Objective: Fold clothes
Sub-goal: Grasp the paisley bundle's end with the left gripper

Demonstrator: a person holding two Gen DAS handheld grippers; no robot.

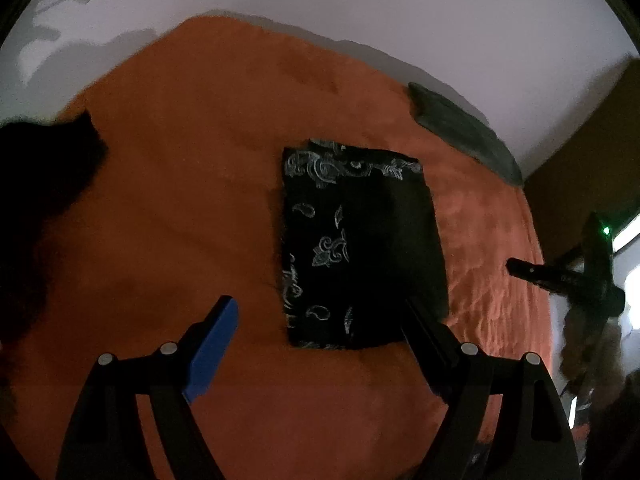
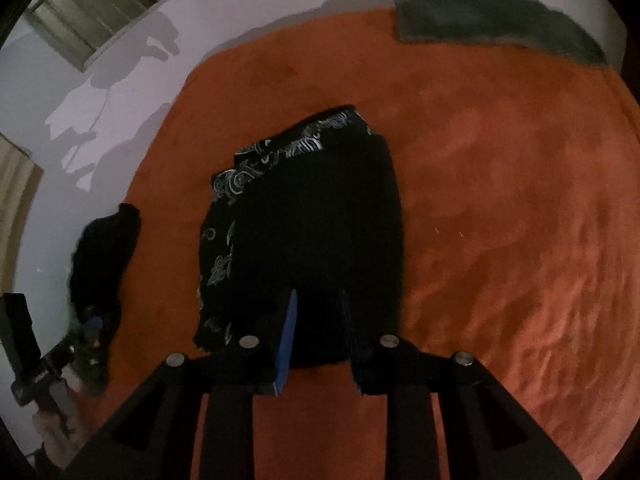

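Observation:
A black cloth with a pale paisley print [image 1: 360, 248] lies folded into a flat rectangle on the orange blanket [image 1: 180, 200]. My left gripper [image 1: 320, 312] is wide open above the cloth's near edge and holds nothing. In the right wrist view the same cloth [image 2: 304, 216] lies just ahead. My right gripper [image 2: 320, 304] hovers over its near edge with the jaws partly open, a gap between the blue pads, and nothing gripped. The right gripper also shows in the left wrist view [image 1: 520, 270] at the right edge of the blanket.
A second black garment [image 1: 44, 200] lies crumpled at the blanket's left edge, also in the right wrist view [image 2: 104, 256]. A dark green folded cloth [image 1: 464, 128] lies at the far right corner, also in the right wrist view [image 2: 496, 20]. A white wall stands behind.

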